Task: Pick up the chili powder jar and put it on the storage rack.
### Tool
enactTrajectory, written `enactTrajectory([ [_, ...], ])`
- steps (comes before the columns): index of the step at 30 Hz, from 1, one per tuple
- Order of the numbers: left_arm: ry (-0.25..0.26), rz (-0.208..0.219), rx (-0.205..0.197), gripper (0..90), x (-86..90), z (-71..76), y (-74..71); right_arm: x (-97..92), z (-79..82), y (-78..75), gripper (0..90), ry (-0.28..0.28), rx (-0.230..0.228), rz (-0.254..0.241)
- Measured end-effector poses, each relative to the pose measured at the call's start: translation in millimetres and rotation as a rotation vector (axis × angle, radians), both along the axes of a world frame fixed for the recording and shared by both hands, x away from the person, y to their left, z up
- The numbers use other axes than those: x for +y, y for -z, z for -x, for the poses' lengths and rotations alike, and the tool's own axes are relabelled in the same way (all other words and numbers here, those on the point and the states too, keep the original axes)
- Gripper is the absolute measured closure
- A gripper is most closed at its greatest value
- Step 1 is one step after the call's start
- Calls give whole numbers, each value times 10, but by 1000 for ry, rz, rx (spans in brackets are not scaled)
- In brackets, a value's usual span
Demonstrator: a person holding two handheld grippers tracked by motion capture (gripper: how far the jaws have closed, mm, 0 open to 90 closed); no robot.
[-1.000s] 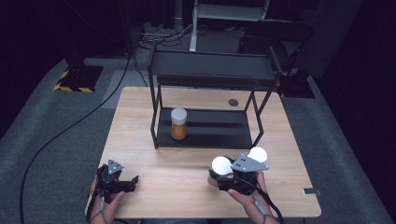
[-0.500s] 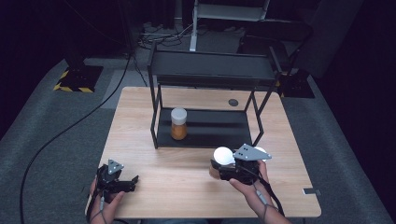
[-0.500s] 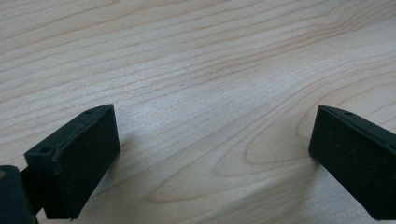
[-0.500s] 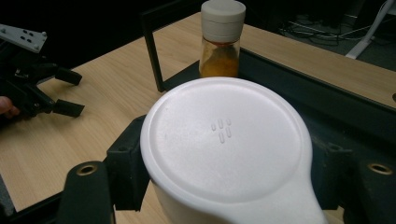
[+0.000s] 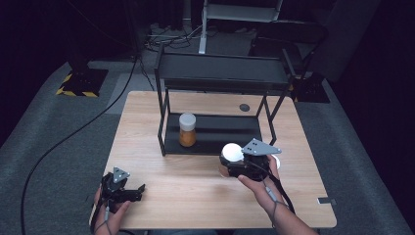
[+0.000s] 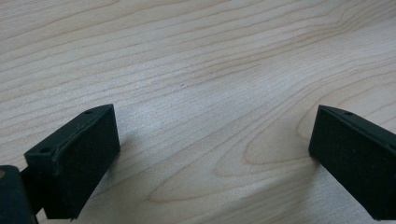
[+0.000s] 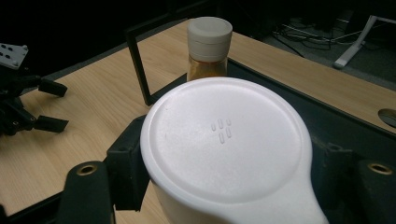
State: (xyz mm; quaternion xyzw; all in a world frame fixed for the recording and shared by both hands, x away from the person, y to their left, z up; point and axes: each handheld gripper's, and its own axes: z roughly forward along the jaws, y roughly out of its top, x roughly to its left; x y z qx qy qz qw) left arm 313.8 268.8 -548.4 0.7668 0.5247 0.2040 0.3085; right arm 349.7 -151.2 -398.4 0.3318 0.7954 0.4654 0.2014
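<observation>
- High view is showing my right gripper (image 5: pixel 234 165) moving forward over the last second, from the near middle of the surface (image 5: pixel 205 196) up to the front edge of the black rack (image 5: pixel 215 78), carrying the white-lidded container (image 5: pixel 231 152) with it.
- Right gripper view is showing my jaws pinching that container (image 7: pixel 229 144) on both sides just under its broad white lid (no gap on either side), so the hold is looking firm.
- I am now bringing it just in front of the rack's lower shelf (image 5: pixel 230 132), where the amber jar (image 5: pixel 187 129) with a pale cap is standing upright toward the left end.
- My guess is that I am heading to set the container on that shelf, to the right of the jar; it is not there yet.
- My left gripper (image 5: pixel 128 192) is staying put at the near left, its jaws spread wide over bare wood, holding nothing.
</observation>
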Motion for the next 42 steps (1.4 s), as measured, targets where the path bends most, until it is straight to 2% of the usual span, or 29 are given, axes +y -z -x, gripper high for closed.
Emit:
enactTrajectory([
  [16, -1, -1, -1, 14, 2, 5, 1, 167, -240, -83, 306, 2, -5, 20],
  [28, -3, 0, -2, 13, 1, 4, 1, 291, -421, -84, 306, 14, -18, 46],
  [42, -3, 0, -2, 14, 1, 4, 1, 384, -657, -63, 306, 29, -4, 29],
])
